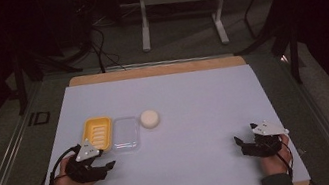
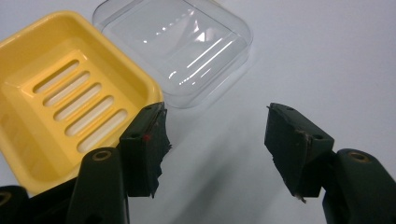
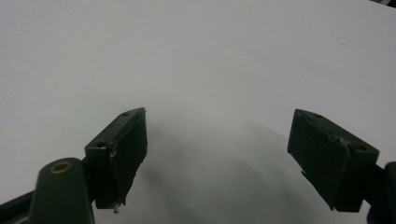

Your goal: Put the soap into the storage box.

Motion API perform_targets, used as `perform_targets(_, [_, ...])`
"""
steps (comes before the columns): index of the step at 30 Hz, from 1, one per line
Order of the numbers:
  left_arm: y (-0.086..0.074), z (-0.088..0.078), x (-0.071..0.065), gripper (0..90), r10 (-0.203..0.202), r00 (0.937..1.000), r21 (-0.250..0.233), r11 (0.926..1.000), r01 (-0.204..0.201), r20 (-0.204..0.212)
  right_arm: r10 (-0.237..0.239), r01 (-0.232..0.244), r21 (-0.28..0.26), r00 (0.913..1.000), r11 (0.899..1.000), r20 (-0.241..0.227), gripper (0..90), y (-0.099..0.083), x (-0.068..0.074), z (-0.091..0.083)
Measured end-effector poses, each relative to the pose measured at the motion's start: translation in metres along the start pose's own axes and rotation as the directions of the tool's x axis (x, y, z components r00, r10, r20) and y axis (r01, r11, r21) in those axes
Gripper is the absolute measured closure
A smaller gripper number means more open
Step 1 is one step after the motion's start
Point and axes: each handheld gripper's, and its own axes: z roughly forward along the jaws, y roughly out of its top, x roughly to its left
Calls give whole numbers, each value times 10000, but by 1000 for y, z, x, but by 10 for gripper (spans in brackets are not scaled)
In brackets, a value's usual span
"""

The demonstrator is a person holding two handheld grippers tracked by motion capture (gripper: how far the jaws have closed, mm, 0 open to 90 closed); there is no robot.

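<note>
Wooden table (image 1: 158,68): far edge and a strip of the near edge seen, the rest covered by a white sheet (image 1: 197,117). Surroundings beyond the table dark and hard to make out.

Yellow soap dish (image 1: 97,132) lying on the left part of the sheet, slotted floor facing up. In the left gripper view, cut off at the left edge and partly hidden behind the near jaw (image 2: 60,93).

Clear lid (image 1: 125,134) lying flat just beside the dish on its right. Faint from above, outline barely readable. Plainer in the left gripper view (image 2: 182,42), top edge cropped. Whether touching the dish or just apart: cannot tell.

Left gripper (image 1: 105,159) just short of the dish's near corner, jaws standing apart with bare sheet between them (image 2: 215,126). Nothing held.

Right gripper (image 1: 244,135) well apart, at the right near part of the sheet, jaws wide over bare sheet (image 3: 217,126). Nothing held. Hand behind it partly cut off by the bottom edge.

Round white soap (image 1: 149,119) just right of the lid, apart from it.
</note>
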Motion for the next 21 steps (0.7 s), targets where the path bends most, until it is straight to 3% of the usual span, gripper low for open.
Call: perform_targets(21, [35,6,11,362,829,9963,419,9956,-838,219,49,-49,-44,10000,10000,-1,198,0,0,-1])
